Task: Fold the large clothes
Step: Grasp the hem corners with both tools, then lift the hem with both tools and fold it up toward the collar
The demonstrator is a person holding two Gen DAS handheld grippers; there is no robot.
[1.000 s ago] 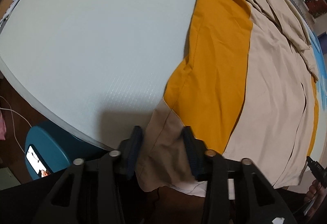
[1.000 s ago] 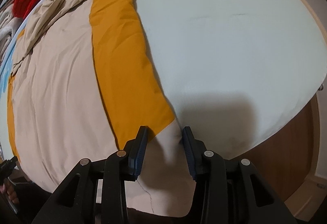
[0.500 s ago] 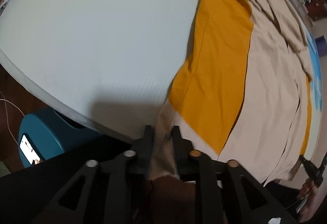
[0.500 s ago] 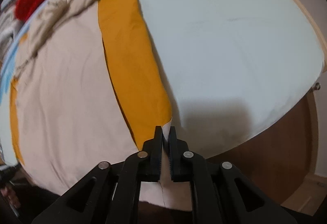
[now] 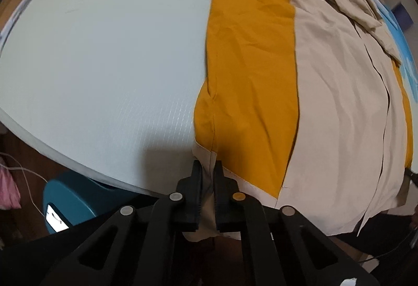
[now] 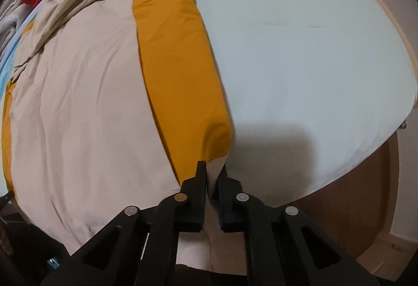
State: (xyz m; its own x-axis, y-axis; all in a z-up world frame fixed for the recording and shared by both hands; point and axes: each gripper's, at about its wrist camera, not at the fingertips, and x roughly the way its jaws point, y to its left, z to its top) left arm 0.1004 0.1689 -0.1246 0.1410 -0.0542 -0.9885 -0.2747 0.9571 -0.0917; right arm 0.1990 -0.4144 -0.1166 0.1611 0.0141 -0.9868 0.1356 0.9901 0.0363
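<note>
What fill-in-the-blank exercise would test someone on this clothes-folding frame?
1. Both grippers are shut on the near hem of the ____ and mustard garment.
2. The left gripper and the right gripper each pinch a different ____ of that hem.
3. The garment lies on a pale mat printed with ____ leaf shapes along its far edge.

Missing words: beige; corner; blue
</note>
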